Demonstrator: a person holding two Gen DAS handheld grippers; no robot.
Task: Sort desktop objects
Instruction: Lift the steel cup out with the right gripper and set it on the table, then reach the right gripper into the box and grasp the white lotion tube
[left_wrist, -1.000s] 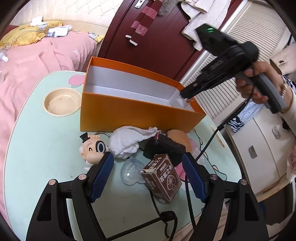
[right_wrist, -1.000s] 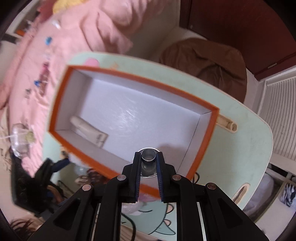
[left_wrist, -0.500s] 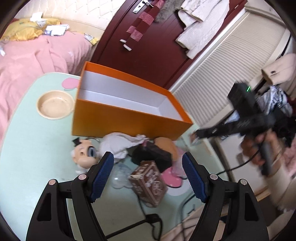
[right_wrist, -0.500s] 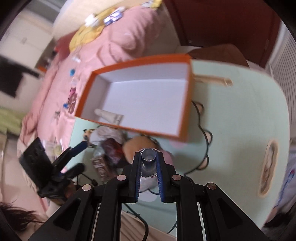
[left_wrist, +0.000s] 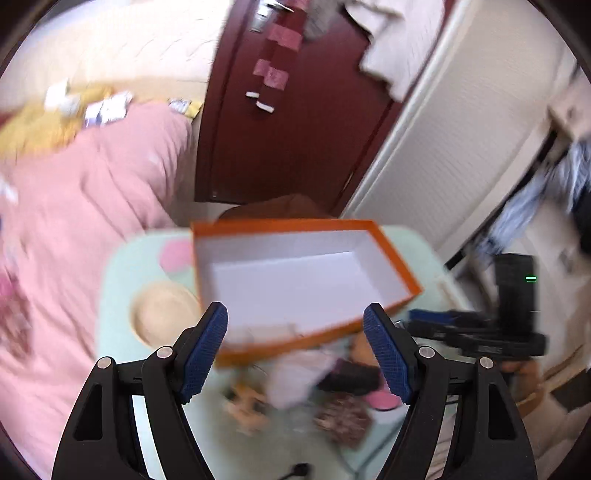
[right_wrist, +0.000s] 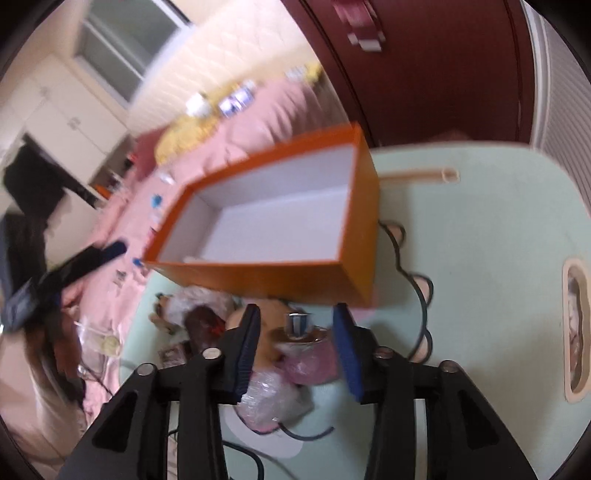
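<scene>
An orange box (left_wrist: 306, 280) with a white inside stands on the pale green table (right_wrist: 480, 236); it also shows in the right wrist view (right_wrist: 280, 229). My left gripper (left_wrist: 295, 350) is open and empty above the box's near edge. My right gripper (right_wrist: 297, 343) is open; a small silver-capped bottle (right_wrist: 297, 326) sits between its fingers on a pile with a pink thing (right_wrist: 310, 363). In front of the box lie a doll head (left_wrist: 245, 404), a white tissue (left_wrist: 295, 373) and a brown carton (left_wrist: 343, 417). Both views are blurred.
A beige bowl (left_wrist: 162, 314) sits left of the box. A pink bed (left_wrist: 74, 221) is at the left and a dark red door (left_wrist: 288, 122) behind. A black cable (right_wrist: 413, 291) loops on the table. The other gripper (left_wrist: 491, 332) shows at the right.
My right gripper has opened and let go of the small bottle, which now sits on the pile in front of the box. My left gripper has risen and looks down into the box.
</scene>
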